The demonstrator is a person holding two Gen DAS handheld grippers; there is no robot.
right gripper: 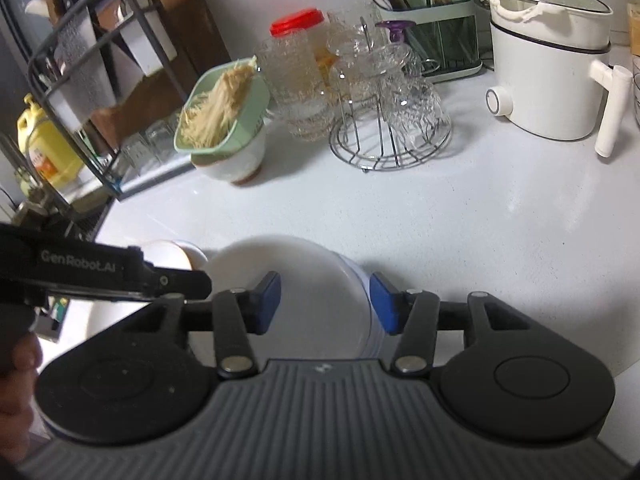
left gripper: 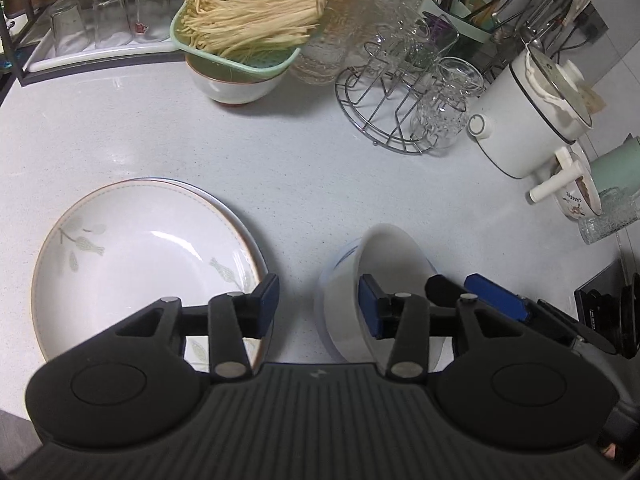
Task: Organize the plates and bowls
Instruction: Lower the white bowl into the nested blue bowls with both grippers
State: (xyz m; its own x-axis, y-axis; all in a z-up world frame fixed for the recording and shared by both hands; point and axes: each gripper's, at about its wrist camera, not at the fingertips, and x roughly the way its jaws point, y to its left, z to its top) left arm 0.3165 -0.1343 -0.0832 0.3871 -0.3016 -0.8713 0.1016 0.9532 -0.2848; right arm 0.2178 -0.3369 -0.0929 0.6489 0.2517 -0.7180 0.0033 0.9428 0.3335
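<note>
A stack of white plates (left gripper: 140, 256) with a leaf print lies on the white counter at lower left. Beside it on the right is a white bowl (left gripper: 376, 276) with blue lines, tilted. My left gripper (left gripper: 318, 304) is open above the gap between them, one pad over the plate rim and the other over the bowl. My right gripper (right gripper: 326, 302) is open around the bowl (right gripper: 312, 280), its left pad over the bowl's inside and its right pad just outside the wall. Neither pad presses on it. The right gripper's fingers (left gripper: 496, 296) show behind the bowl.
At the back stands a green colander of enoki mushrooms (left gripper: 240, 32) on a bowl. To its right are a wire rack of glasses (left gripper: 400, 112), a white electric pot (left gripper: 536, 112) and a utensil holder (right gripper: 432, 24). A tray of upturned glasses (left gripper: 100, 20) sits far left.
</note>
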